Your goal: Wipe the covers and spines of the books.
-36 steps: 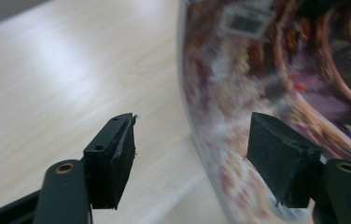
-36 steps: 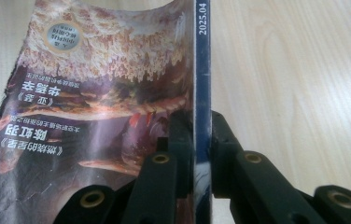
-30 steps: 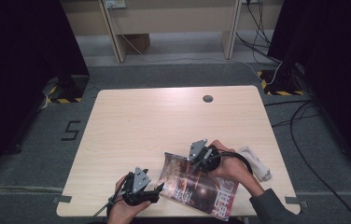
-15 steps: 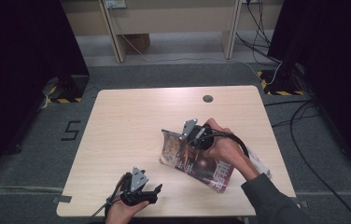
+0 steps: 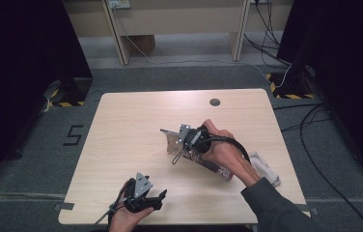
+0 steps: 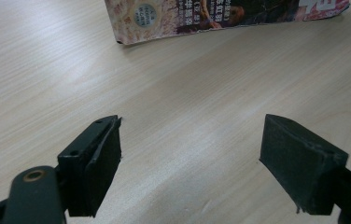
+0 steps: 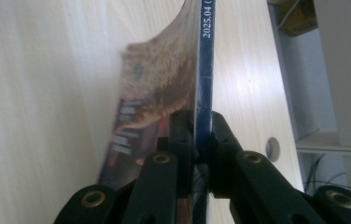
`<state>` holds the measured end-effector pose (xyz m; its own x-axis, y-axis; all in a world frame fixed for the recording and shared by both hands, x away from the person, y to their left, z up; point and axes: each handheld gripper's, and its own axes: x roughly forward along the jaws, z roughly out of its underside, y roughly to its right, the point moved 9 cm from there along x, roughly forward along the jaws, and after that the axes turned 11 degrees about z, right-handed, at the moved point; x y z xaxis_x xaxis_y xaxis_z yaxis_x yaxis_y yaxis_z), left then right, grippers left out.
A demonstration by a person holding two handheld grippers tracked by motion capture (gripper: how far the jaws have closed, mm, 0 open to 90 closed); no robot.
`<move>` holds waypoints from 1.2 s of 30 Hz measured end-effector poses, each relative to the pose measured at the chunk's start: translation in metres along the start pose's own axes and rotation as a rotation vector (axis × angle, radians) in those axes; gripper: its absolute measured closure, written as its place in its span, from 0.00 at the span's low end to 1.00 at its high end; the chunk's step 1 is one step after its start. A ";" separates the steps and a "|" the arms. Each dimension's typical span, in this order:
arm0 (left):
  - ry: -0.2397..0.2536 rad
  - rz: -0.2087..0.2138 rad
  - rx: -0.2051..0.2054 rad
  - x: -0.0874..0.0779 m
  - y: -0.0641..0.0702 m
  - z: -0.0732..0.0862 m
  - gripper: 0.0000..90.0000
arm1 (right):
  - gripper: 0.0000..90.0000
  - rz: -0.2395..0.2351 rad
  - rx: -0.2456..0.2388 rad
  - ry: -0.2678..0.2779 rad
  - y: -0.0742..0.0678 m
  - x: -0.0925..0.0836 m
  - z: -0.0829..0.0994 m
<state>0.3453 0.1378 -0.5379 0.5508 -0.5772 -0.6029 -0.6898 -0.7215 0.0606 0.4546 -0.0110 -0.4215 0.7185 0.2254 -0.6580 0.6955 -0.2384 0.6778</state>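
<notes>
The right tool (image 7: 202, 126) grips the magazine (image 7: 164, 93) by its spine, jaws clamped tight on the blue edge, low in the right gripper view. In the high view the right tool (image 5: 182, 140) sits just right of centre, holding the magazine (image 5: 174, 143) tilted, its far end lifted off the worktop (image 5: 131, 121). The left tool (image 5: 158, 195), at the lower left, rests with jaws wide apart and empty. A white packet (image 5: 266, 169) lies at the right edge.
</notes>
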 end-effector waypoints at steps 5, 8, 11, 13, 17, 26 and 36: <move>0.011 -0.013 -0.019 -0.002 -0.006 0.000 0.22 | 0.93 -0.048 0.009 0.033 -0.017 -0.011 -0.004; 0.015 -0.022 -0.036 -0.004 -0.010 0.000 0.22 | 0.93 -0.090 -0.008 0.067 -0.032 -0.021 -0.006; 0.012 -0.030 -0.048 -0.005 -0.015 0.001 0.23 | 0.93 -0.140 -0.005 0.092 -0.048 -0.031 -0.006; 0.008 -0.036 -0.055 -0.006 -0.018 0.002 0.23 | 0.93 -0.165 -0.021 0.112 -0.057 -0.035 -0.005; 0.005 -0.047 -0.066 -0.006 -0.021 0.004 0.23 | 0.93 -0.195 -0.031 0.122 -0.076 -0.040 0.002; 0.001 -0.050 -0.072 -0.005 -0.022 0.005 0.24 | 0.91 -0.228 -0.047 0.072 -0.111 -0.020 0.037; -0.008 -0.047 -0.068 -0.003 -0.021 0.006 0.24 | 0.91 -0.259 0.020 0.074 -0.120 0.005 0.058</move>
<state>0.3556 0.1567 -0.5420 0.5779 -0.5390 -0.6127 -0.6293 -0.7724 0.0859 0.3740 -0.0357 -0.5251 0.5152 0.3497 -0.7825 0.8567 -0.1818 0.4828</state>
